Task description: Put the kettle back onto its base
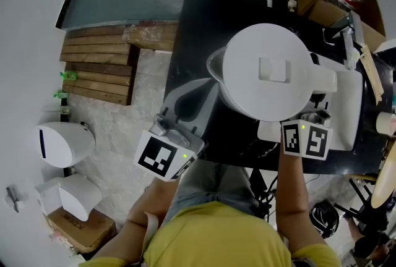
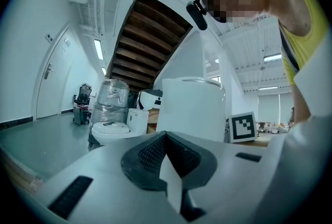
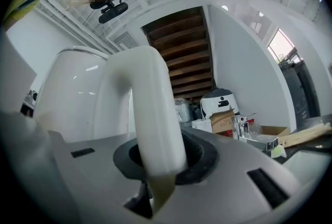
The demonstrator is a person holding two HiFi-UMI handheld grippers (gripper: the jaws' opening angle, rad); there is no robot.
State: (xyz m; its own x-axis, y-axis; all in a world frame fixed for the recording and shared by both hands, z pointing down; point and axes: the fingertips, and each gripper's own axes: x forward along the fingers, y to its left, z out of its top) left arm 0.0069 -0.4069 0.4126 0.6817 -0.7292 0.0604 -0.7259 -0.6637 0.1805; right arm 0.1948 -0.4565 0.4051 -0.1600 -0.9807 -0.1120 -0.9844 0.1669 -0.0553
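Dark bench [image 1: 204,31] fills the middle of the head view, with a wooden pallet [image 1: 99,68] out at 9 o'clock and a white boxy appliance [image 1: 349,105] at 3 o'clock. The white kettle [image 1: 266,71] sits at the centre of that view, lid up and spout toward 9 o'clock, carried by its handle [image 3: 150,109]. The right tongs [image 3: 155,166] are clenched round the lower part of that handle, at the kettle's 5 o'clock. The left tongs [image 2: 168,166] are at its 8 o'clock, drawn together with only a pale sliver at the seam, gripping nothing I can name.

The base is not plainly visible; the kettle body covers whatever lies under it. Whether the kettle already rests on anything cannot be told.

To do this well, I would hold the kettle level, lower it straight and slowly, and feel for the centre seating. Only then should the right tongs let go. The left tongs should stay clear of the spout.
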